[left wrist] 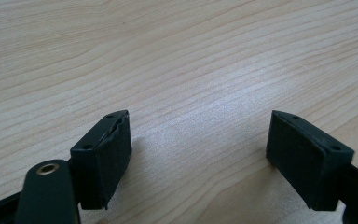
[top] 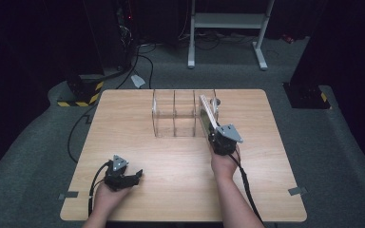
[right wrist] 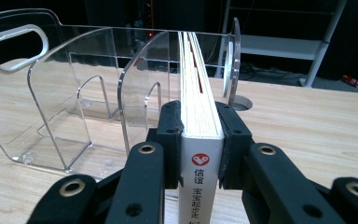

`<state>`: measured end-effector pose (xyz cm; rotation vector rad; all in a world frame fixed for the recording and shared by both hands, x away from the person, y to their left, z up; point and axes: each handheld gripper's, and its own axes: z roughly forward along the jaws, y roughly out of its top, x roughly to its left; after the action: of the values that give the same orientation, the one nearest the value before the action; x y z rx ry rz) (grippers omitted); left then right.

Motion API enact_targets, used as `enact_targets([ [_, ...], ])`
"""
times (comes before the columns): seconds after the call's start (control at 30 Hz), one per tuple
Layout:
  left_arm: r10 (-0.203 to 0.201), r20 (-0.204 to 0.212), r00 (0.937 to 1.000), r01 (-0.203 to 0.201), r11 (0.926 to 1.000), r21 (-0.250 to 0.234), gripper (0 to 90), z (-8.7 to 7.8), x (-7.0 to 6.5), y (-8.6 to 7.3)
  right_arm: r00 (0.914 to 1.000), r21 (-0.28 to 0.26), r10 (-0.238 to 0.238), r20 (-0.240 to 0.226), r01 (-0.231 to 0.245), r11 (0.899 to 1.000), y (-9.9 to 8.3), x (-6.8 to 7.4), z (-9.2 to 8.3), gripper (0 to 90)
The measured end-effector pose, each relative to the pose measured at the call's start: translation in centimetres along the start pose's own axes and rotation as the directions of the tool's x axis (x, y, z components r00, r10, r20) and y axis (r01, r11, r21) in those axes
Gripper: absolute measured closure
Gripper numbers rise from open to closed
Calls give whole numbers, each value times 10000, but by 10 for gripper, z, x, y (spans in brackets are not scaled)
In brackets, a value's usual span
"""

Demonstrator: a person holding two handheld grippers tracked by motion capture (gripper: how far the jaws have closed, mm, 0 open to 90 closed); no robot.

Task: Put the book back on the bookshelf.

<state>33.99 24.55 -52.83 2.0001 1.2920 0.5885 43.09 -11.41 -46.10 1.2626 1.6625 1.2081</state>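
A clear acrylic rack point(top: 173, 114) point(right wrist: 74, 107) with several upright dividers stands at the back middle of the wooden table point(top: 171, 190). A thin book point(top: 208, 114) point(right wrist: 198, 93) with a white spine stands on edge in the rack's rightmost slot, its spine toward me. My right gripper point(top: 215, 135) point(right wrist: 199, 121) is shut on the book's near end, one pad on each cover. My left gripper point(top: 135, 176) point(left wrist: 200, 140) rests low over the table's near left, open, with only bare wood between its pads.
A round hole point(top: 215, 100) point(right wrist: 240, 102) sits in the tabletop just behind the rack's right end. On the floor beyond the table stand a white metal frame point(top: 228, 21) and, at the left, a yellow-and-black striped base point(top: 83, 92) with cables.
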Motion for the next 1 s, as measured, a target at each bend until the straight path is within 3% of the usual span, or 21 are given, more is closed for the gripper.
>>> enact_targets([
  [0.47, -25, 9, 10000, 25, 10000, -6, 222, 0, 0, 0, 10000, 115, 99, -10, -99, 9999, -7, 0, -3, 735],
  [0.73, -23, 10, 10000, 23, 10000, -4, 222, 0, 0, 0, 9992, 280, 363, -138, -359, 9990, -7, -2, -2, 627],
  [0.83, -24, 9, 10000, 24, 10000, -6, 222, 0, 0, 0, 9989, 432, 471, -61, -468, 9980, -10, -3, 1, 631],
  [1.0, -27, 7, 10000, 27, 10000, -8, 223, 0, 0, 0, 9983, 536, 589, 35, -590, 9968, -13, -4, 4, 718],
])
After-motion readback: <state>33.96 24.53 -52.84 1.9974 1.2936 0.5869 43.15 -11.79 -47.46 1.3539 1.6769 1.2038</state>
